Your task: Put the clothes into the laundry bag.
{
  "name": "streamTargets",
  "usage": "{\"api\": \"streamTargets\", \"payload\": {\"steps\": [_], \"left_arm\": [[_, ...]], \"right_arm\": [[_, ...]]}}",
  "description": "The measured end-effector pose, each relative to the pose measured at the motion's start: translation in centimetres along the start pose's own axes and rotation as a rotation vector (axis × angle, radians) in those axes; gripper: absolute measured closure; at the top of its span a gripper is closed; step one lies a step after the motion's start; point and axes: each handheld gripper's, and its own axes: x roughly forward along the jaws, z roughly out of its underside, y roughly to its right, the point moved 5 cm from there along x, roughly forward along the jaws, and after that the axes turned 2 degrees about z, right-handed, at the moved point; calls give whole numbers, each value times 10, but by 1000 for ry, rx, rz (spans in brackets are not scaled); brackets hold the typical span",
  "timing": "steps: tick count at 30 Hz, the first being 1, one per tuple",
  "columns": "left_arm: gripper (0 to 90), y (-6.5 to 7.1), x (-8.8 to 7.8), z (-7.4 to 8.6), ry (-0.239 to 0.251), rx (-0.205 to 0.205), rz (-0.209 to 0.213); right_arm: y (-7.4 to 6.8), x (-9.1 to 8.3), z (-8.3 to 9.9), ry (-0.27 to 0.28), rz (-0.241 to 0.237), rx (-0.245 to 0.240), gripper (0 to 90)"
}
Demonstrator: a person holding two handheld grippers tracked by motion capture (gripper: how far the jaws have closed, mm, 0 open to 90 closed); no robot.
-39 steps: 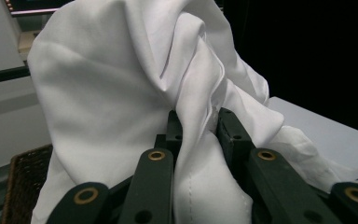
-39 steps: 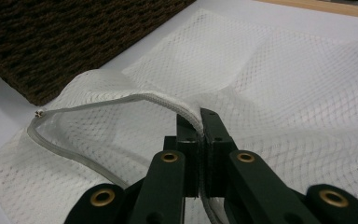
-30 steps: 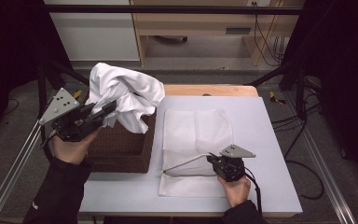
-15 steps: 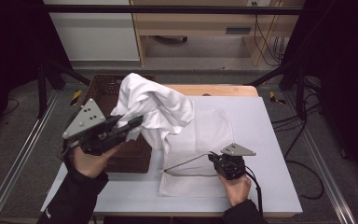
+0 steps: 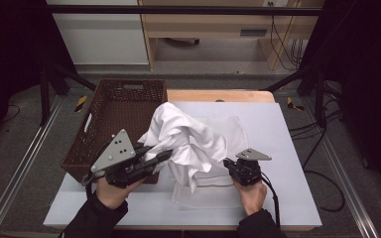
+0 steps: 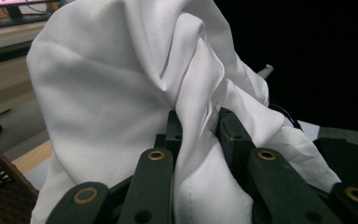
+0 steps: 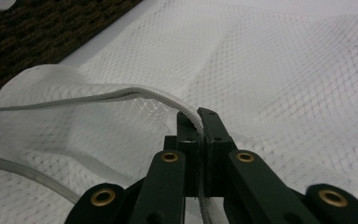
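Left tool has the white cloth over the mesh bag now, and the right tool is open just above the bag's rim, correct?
Not quite. The right tool is shut on the mesh bag rim, holding its edge up; the right gripper view shows the rim pinched between the jaws. The rest holds: the left tool grips the white cloth above the bag.

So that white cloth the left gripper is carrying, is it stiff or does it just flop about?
Probably very floppy: the white cloth hangs in loose folds from the left gripper and bunches between its jaws. It looks light, since one pinch holds the whole bundle up. It may drag or snag, as its lower folds droop onto the mesh bag whose rim the right gripper pinches.
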Motion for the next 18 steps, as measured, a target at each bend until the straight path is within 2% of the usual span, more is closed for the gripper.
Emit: {"api": "streamTargets", "payload": {"steps": [10, 18], "left_arm": [[757, 31, 7, 24, -59, 14, 88], [757, 49, 17, 47, -119, 15, 167]], "right_arm": [[6, 5, -1, 1, 2, 17, 877], [7, 7, -2, 0, 2, 26, 877]]}}
